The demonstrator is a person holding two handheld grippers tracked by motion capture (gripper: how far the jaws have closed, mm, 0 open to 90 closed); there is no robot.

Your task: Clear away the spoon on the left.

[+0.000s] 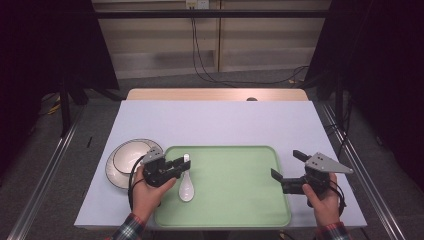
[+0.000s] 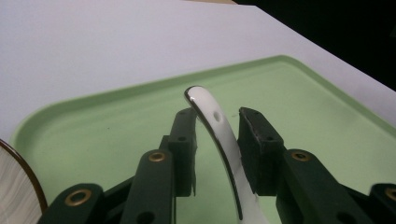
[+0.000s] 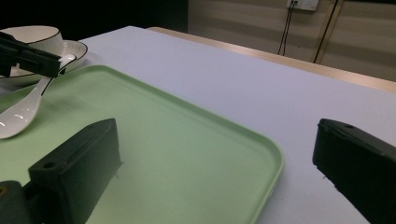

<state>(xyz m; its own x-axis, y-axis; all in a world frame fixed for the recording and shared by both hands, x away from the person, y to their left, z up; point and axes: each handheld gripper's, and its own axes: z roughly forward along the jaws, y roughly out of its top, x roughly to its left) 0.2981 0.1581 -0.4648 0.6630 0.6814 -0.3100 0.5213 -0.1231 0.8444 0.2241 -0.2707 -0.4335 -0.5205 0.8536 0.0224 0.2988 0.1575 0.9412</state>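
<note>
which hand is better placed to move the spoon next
Left, probably: the left gripper already has the spoon handle between its jaws; the right gripper is open at the tray's far edge.

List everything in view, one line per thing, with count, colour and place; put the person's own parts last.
spoon: one, white, on the left part of the tray, handle between the left gripper's jaws
tray: one, light green, on the near middle of the table
bowl: one, white with a dark rim, on the plate
plate: one, white with a dark rim, left of the tray
table: one, pale grey top
left gripper: one, black, jaws slightly apart around the spoon handle
right gripper: one, black, jaws wide open over the tray's right edge
hands: two, at the near edge, plaid sleeves
</note>
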